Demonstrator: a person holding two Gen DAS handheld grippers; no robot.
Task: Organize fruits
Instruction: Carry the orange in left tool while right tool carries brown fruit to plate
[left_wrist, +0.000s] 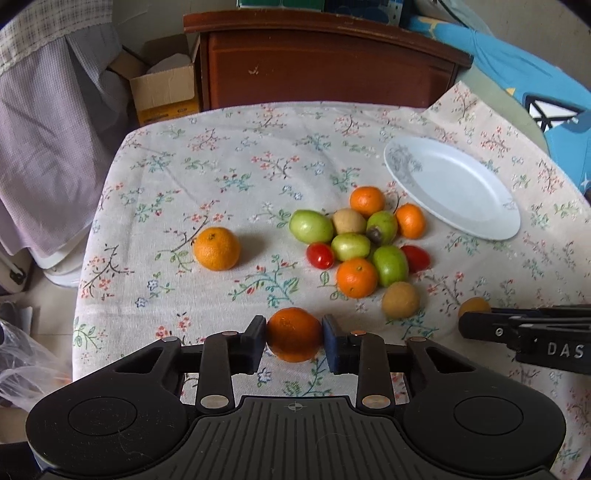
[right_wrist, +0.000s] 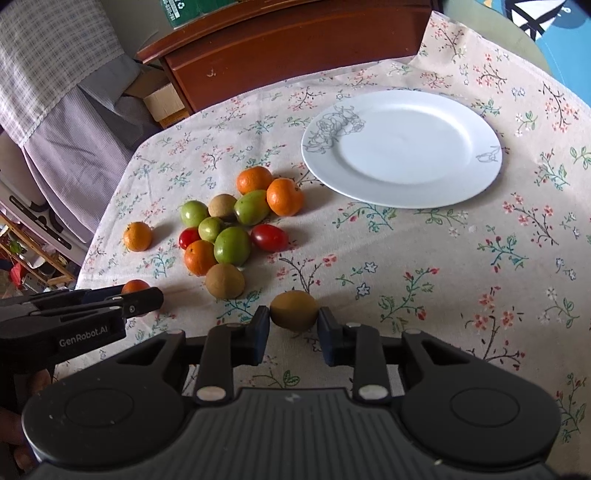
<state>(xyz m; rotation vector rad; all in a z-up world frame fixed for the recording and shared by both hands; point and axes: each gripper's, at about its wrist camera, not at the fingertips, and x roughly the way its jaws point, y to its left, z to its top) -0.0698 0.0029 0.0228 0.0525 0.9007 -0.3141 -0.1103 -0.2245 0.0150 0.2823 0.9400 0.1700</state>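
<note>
Your left gripper (left_wrist: 294, 334) is clamped on a round, dimpled orange (left_wrist: 294, 332), its flat black pads pressing both sides just above the worktop (left_wrist: 229, 155), which is draped in a pale woven cloth printed with small flowers and twigs. Your right gripper (right_wrist: 294, 320) is closed on a matte brown, egg-shaped kiwi (right_wrist: 294, 309) with a fuzzy-looking skin; the pads touch it left and right.

Between the two grippers and the plate sits the fruit cluster (left_wrist: 364, 240), pieces touching one another: smooth glossy green fruits, two shiny red oval tomatoes, pebbled oranges and dull brown kiwis. One kiwi (right_wrist: 225, 280) lies at the near edge of the cluster, just beside an orange. A lone orange (left_wrist: 217, 248) rests apart on the cloth, to the left of the pile.

The white plate (right_wrist: 476, 173) is smooth, round and shallow, with a thin grey floral line drawing on its rim, and it lies beyond the cluster to the right. Behind the worktop stands a dark reddish wooden cabinet (left_wrist: 321, 70), and an open cardboard box (left_wrist: 162, 88) sits beside it.
</note>
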